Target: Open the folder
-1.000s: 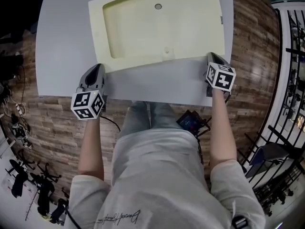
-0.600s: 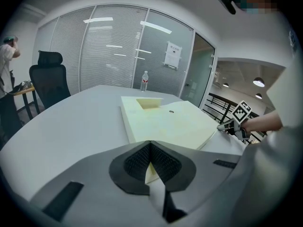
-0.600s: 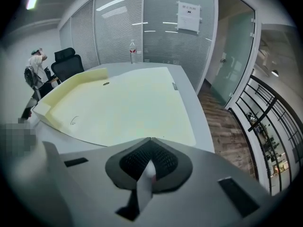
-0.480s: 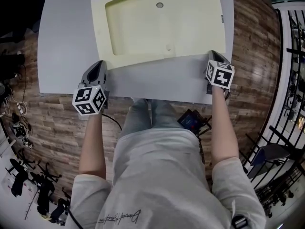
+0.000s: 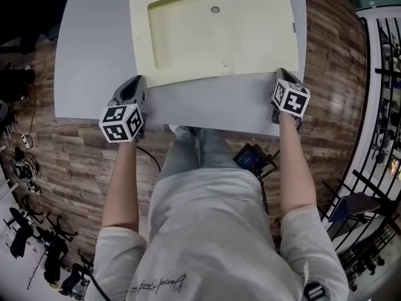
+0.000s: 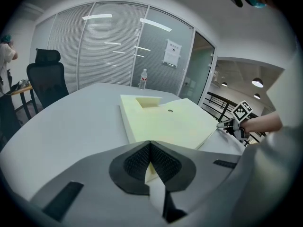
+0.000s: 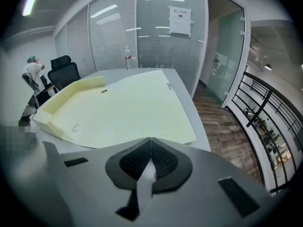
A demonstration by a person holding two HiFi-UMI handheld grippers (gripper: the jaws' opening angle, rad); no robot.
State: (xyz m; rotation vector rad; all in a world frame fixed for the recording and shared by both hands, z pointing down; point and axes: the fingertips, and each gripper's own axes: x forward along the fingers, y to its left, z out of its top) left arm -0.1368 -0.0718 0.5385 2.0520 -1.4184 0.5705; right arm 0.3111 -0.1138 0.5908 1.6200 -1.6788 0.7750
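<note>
A pale yellow folder [image 5: 219, 36] lies flat and closed on the grey table [image 5: 88, 55]. It also fills the middle of the left gripper view [image 6: 165, 122] and the right gripper view [image 7: 123, 112]. My left gripper [image 5: 136, 83] sits at the folder's near left corner with its jaws together [image 6: 150, 143]; a pale sliver of the corner shows in the gap below the tips. My right gripper [image 5: 282, 75] rests at the near right corner, also shut [image 7: 150, 140], with only grey table showing beneath its tips. The right gripper [image 6: 225, 124] is visible from the left gripper view too.
A water bottle [image 6: 143, 78] stands at the table's far end. A black office chair [image 6: 45, 79] is by the far left side, and a person [image 7: 33, 72] stands beyond it. The table's right edge drops to wooden floor [image 5: 332, 55] near a black railing [image 7: 265, 108].
The head view has drifted slightly, so table and folder sit a little further right. Both grippers stay shut at the folder's near corners.
</note>
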